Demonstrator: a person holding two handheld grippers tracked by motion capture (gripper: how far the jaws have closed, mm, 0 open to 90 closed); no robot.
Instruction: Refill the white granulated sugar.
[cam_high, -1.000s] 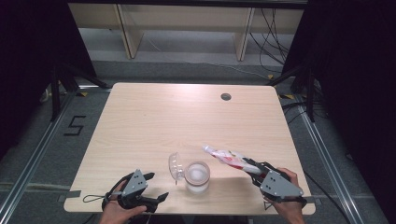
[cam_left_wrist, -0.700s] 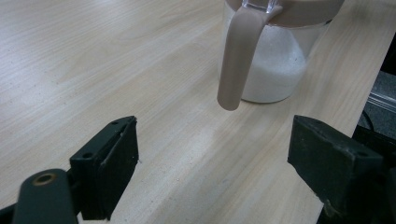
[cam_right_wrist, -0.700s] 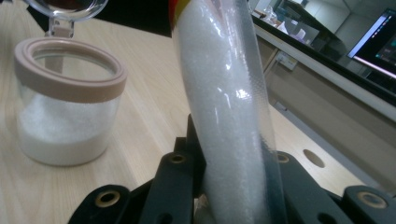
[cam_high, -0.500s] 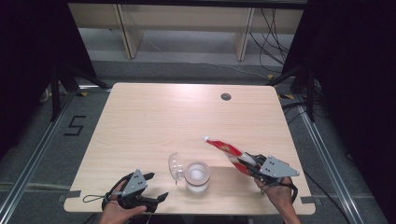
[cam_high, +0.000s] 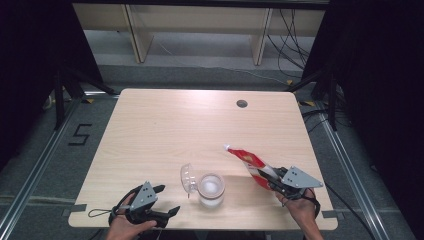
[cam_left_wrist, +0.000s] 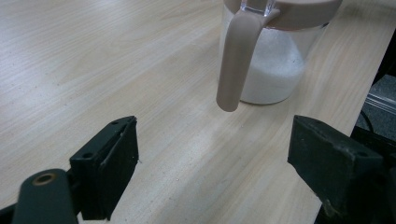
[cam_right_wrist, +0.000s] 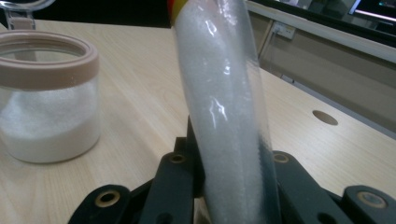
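1. Jar stood near the table's front edge, holding white grains, its lid hinged open to the left.
2. Bag of white grains was clamped in the right gripper, right of the jar and angled up-left.
3. Left gripper lay left of the jar, jaws wide apart and empty.

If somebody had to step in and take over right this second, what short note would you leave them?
Right hand-held gripper: shut on a clear bag of white granules, held up off the table.
Left hand-held gripper: open, holding nothing, near the front edge.
Jar: between the two grippers, lid flipped open, partly filled with white granules.
Done: bag picked up.
Probably left: pour into the jar, close the lid.
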